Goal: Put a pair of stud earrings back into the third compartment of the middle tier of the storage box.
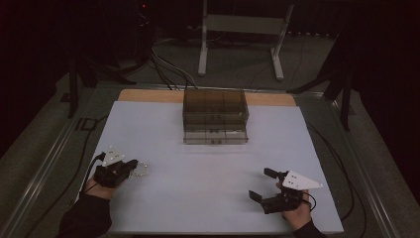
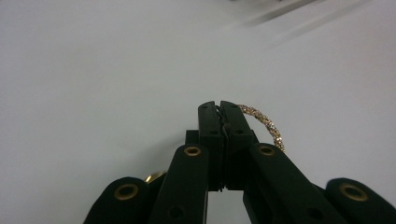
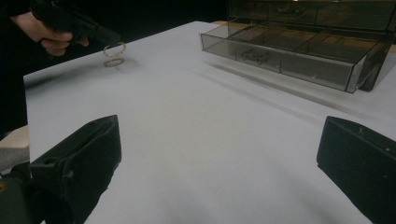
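- The left gripper [image 1: 130,166] has its jaws pressed together on a thin gold bracelet [image 2: 266,123], which is a sparkling ring of small links; most of the loop hangs free to one side of the jaw tips
- In the right gripper view the bracelet [image 3: 114,49] hangs just above the white table cover [image 1: 208,183], with its shadow right under it, so I judge that it is lifted and not dragging
- The step in hand seems to be carrying the bracelet to the smoked clear drawer box [image 1: 215,116] at the far middle of the table; its lowest drawer [image 3: 289,58] is pulled out, and one compartment already holds some small jewellery, too small to name
- To do it well – keep the grip closed, move slowly so the loop does not swing, and come over the drawer from above, not from the side, so the hanging part clears the front wall
- The right gripper [image 1: 261,183] rests near the right front corner with its jaws wide apart and nothing between them
- Room for moving: the cover between the left gripper and the box is bare; the left gripper is near the left edge of the cover, so the path should go inward and forward – away from that edge
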The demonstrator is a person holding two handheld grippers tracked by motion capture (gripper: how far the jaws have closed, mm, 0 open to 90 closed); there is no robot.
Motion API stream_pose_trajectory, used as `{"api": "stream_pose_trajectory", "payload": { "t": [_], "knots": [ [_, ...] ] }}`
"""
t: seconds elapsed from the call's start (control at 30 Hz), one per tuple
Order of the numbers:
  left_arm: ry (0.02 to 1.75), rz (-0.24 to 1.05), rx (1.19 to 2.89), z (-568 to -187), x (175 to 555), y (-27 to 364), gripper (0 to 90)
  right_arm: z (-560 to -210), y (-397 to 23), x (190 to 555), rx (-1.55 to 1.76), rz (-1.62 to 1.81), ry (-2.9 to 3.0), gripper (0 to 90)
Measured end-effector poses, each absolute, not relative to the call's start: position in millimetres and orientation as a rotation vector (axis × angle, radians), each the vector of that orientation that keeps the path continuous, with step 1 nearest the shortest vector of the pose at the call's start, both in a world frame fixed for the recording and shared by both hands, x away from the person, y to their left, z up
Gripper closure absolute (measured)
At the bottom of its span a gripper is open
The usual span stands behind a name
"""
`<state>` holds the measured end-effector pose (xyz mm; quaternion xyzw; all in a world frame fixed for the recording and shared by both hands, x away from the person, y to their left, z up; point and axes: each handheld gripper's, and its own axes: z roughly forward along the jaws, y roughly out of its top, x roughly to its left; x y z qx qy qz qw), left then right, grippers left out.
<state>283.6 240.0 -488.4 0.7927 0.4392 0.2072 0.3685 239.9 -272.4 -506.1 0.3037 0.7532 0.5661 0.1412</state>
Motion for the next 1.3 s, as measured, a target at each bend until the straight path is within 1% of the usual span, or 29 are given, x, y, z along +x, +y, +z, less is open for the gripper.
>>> {"api": "stream_pose_trajectory", "payload": {
  "t": [0.43, 0.63, 0.97, 1.2, 1.3],
  "knots": [
    [1.029, 0.528, 2.052, -468.7, 298.6, 206.5, 90.0, -506.4, -272.5, 240.2, 0.879, 1.642, 2.174, 0.0],
    [0.99, 0.518, 2.046, -458.4, 311.4, 185.5, 90.0, -506.7, -272.5, 240.5, 0.884, 1.646, 2.175, 0.0],
    [0.951, 0.454, 2.031, -455.4, 333.8, 159.1, 90.0, -507.2, -273.9, 241.3, 0.889, 1.649, 2.172, 0.0],
    [0.934, 0.443, 2.035, -455.6, 344.2, 143.9, 90.0, -507.2, -273.5, 240.7, 0.887, 1.644, 2.174, 0.0],
    [0.917, 0.423, 2.035, -456.3, 353.7, 130.3, 90.0, -507.2, -273.9, 240.9, 0.884, 1.641, 2.173, 0.0]
  ]
}}
